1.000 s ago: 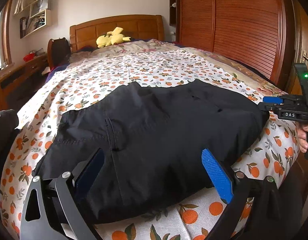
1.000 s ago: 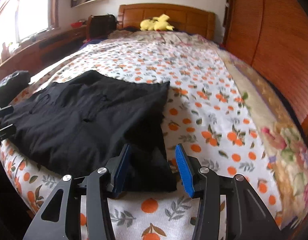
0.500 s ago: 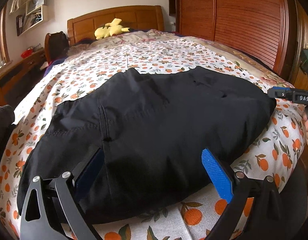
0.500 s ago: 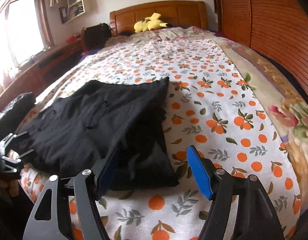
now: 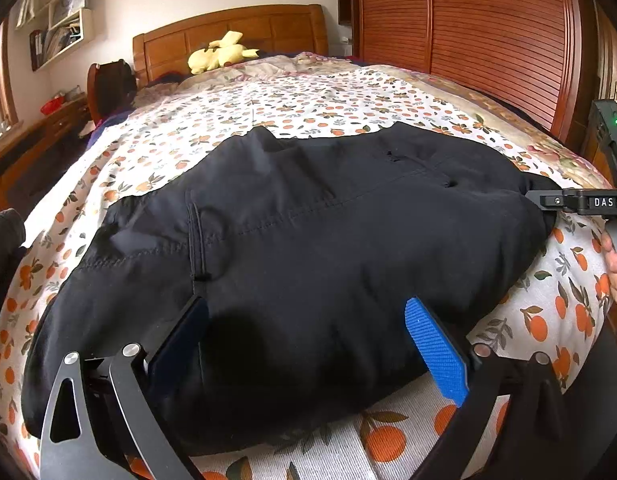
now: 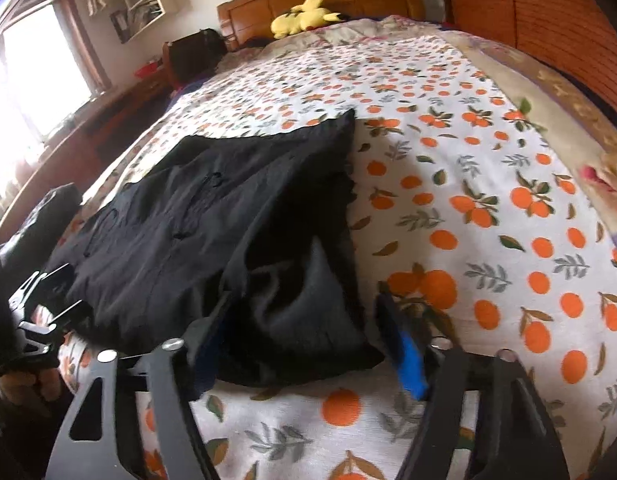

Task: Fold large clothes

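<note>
A black garment (image 5: 308, 240) lies spread across the foot of the bed, folded over with seams and a pocket showing; it also shows in the right wrist view (image 6: 212, 240). My left gripper (image 5: 308, 340) is open, its blue pads on either side of the garment's near edge. My right gripper (image 6: 308, 340) is open too, straddling the garment's near right corner, whose cloth is bunched between the jaws. The right gripper's side shows at the right edge of the left wrist view (image 5: 580, 202). The left gripper shows at the left edge of the right wrist view (image 6: 40, 300).
The bed has an orange-print sheet (image 5: 308, 100) and a wooden headboard (image 5: 228, 32) with a yellow plush toy (image 5: 220, 56). A wooden wardrobe (image 5: 488, 40) stands right. A dark bag (image 6: 192, 56) and a low wooden unit (image 5: 32, 148) stand left.
Both grippers have moved forward and lower onto the garment's near edge. The right gripper's jaws opened wider, and the cloth at that corner is now bunched between them.
</note>
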